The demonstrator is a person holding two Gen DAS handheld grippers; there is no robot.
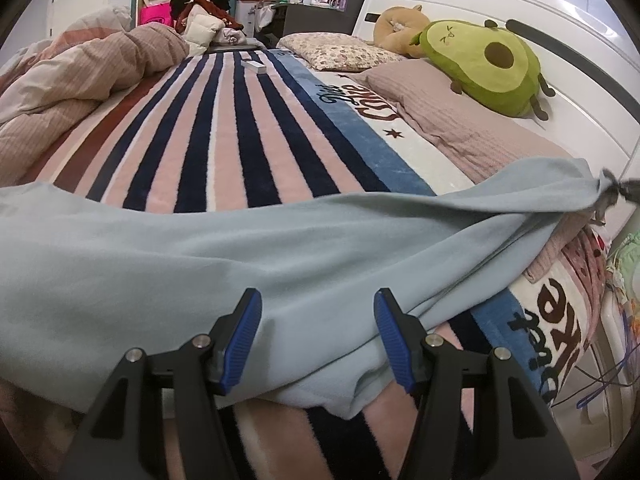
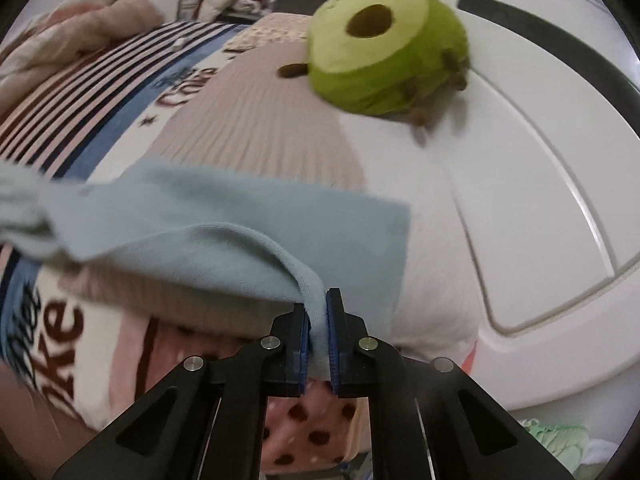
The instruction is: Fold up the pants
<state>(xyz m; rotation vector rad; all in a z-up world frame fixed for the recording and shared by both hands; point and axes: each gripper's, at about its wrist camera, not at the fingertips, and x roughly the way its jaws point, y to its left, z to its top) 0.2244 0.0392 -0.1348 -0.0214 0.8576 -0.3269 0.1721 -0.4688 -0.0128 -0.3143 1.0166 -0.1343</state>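
Observation:
The pale blue pants [image 1: 224, 256] lie spread across the striped blanket on the bed, stretching from the left to the far right. My left gripper [image 1: 318, 320] is open, its blue-padded fingers either side of the near edge of the fabric, holding nothing. My right gripper [image 2: 318, 320] is shut on an edge of the pants [image 2: 224, 224] and holds it lifted above the pink pillow. That right gripper shows small at the right edge of the left wrist view [image 1: 610, 192], pinching the cloth.
A striped blanket [image 1: 224, 136] covers the bed. A green avocado plush [image 1: 484, 60] [image 2: 384, 48] and a tan plush [image 1: 400, 24] lie by the white headboard [image 2: 540, 184]. Pillows [image 1: 460, 108] sit at the right, a crumpled duvet [image 1: 76, 72] at the left.

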